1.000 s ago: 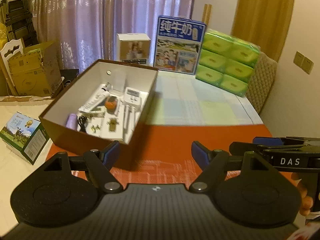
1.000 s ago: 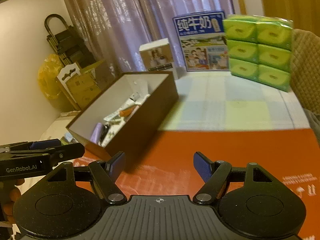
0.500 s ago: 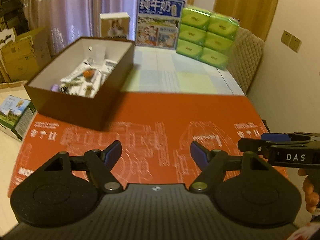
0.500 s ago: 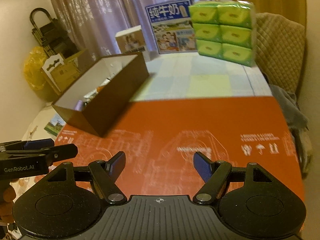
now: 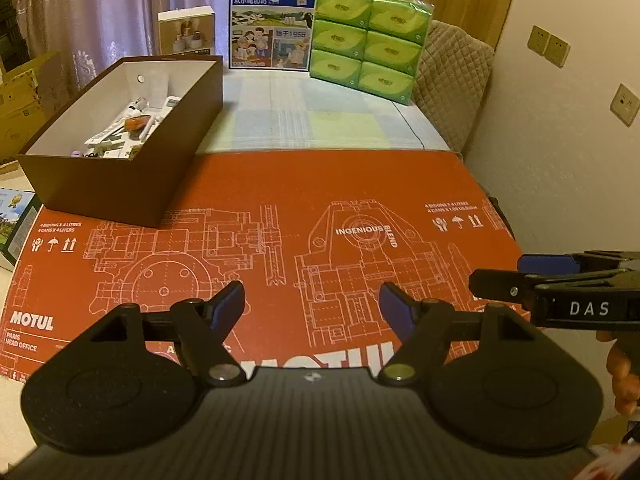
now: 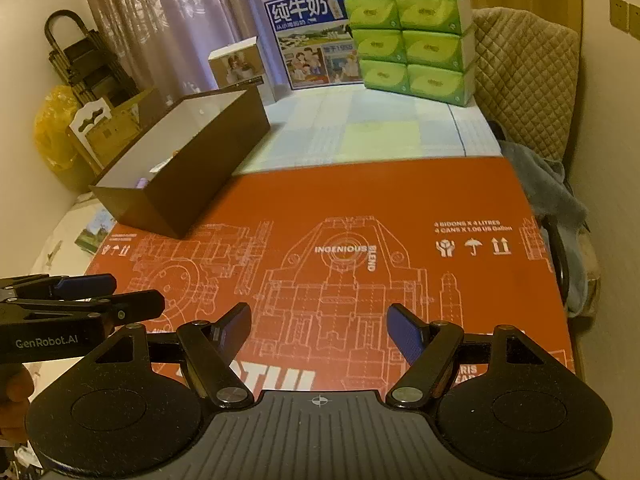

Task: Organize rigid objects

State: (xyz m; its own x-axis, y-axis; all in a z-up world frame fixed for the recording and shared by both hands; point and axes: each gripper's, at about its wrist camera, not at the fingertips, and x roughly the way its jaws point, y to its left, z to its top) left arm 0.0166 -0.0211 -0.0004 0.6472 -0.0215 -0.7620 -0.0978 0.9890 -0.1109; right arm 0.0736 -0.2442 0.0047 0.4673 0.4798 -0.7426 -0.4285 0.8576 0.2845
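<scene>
A brown open box (image 5: 120, 188) stands at the far left of an orange printed cardboard sheet (image 5: 320, 184). Inside it lie several small rigid items (image 5: 128, 132), among them white tubes and an orange piece. My left gripper (image 5: 312, 304) hovers open over the near part of the sheet with nothing between its fingers. To its right the right gripper (image 5: 552, 276) shows side-on. In the right wrist view my right gripper (image 6: 320, 320) is open and empty above the sheet (image 6: 380, 200). There the box (image 6: 192, 176) sits far left, and the left gripper (image 6: 104, 296) pokes in from the left.
At the table's far end stand a blue milk carton case (image 5: 272, 20), stacked green tissue packs (image 5: 368, 40) and a small white box (image 5: 186, 32). A quilted chair (image 6: 524, 80) with grey cloth (image 6: 552, 188) is right. A small printed box (image 5: 16, 220) lies left.
Both grippers have drawn back from the brown box toward the near edge of the sheet. The box now looks smaller and farther off, and much more of the orange sheet shows.
</scene>
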